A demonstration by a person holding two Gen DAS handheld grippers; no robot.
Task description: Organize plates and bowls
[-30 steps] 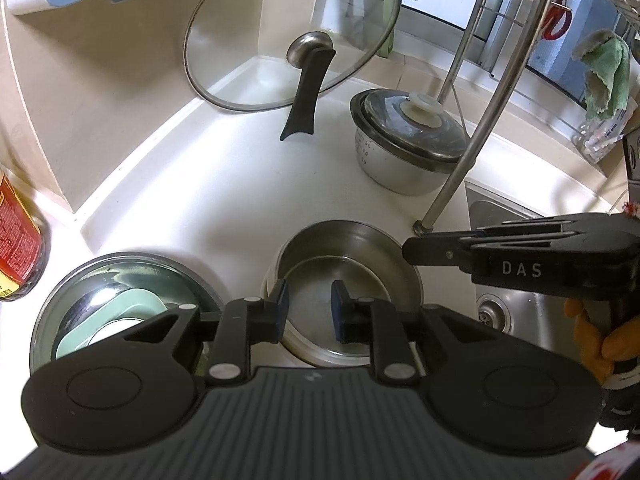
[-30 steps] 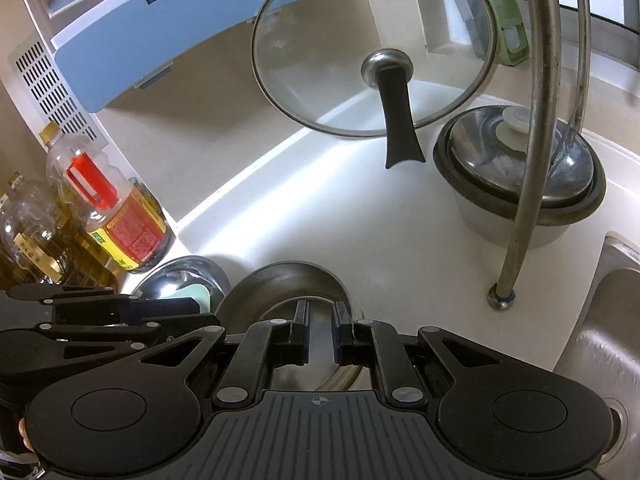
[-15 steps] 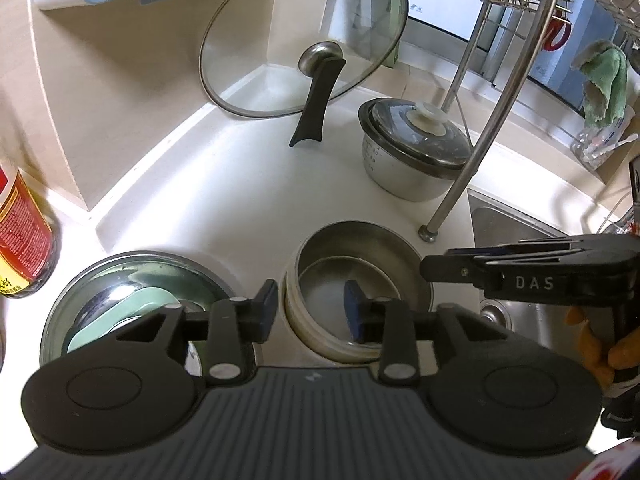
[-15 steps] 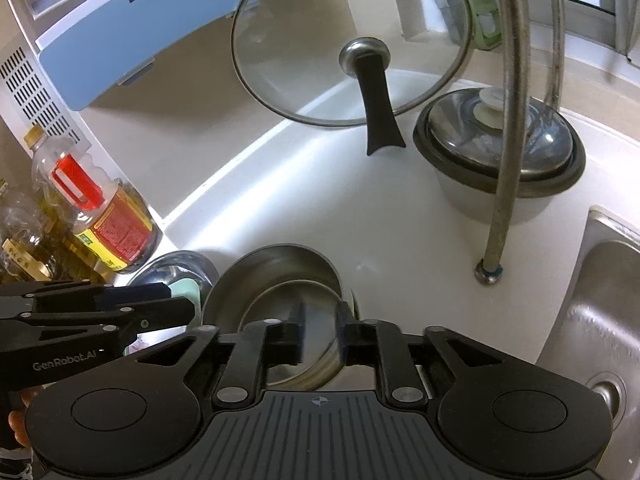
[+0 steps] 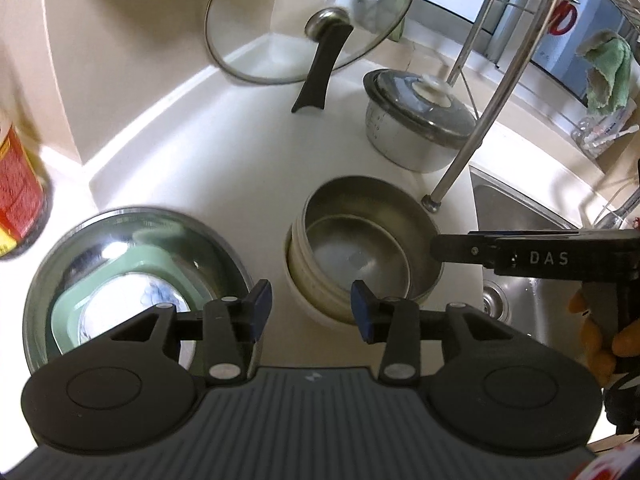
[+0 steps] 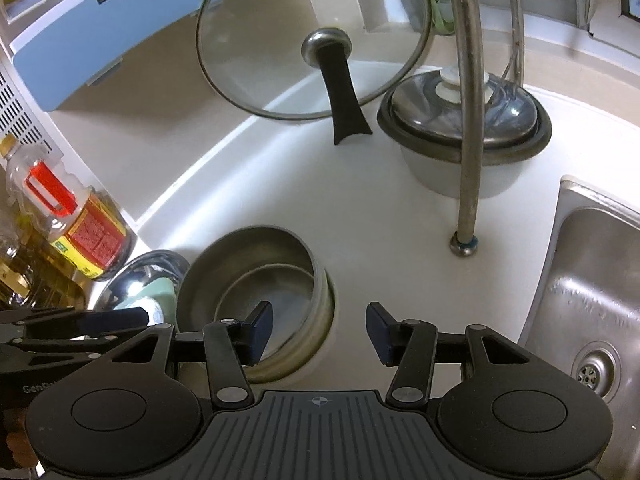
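Both grippers spread over the nested steel bowls (image 5: 362,240)

Left gripper (image 5: 311,306) and right gripper (image 6: 319,332) hold nothing; a wide basin (image 5: 120,232) sits just beside those bowls.

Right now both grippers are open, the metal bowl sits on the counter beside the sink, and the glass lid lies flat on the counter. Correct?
Not quite. The glass lid is not flat: it stands tilted on its edge in the corner, as the right wrist view shows. The left gripper and right gripper are open, and the metal bowl sits beside the sink.

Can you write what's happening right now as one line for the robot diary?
left tool: open, empty | right tool: open, empty | stacked steel bowls: on counter, ungripped | big bowl with green dish: beside them
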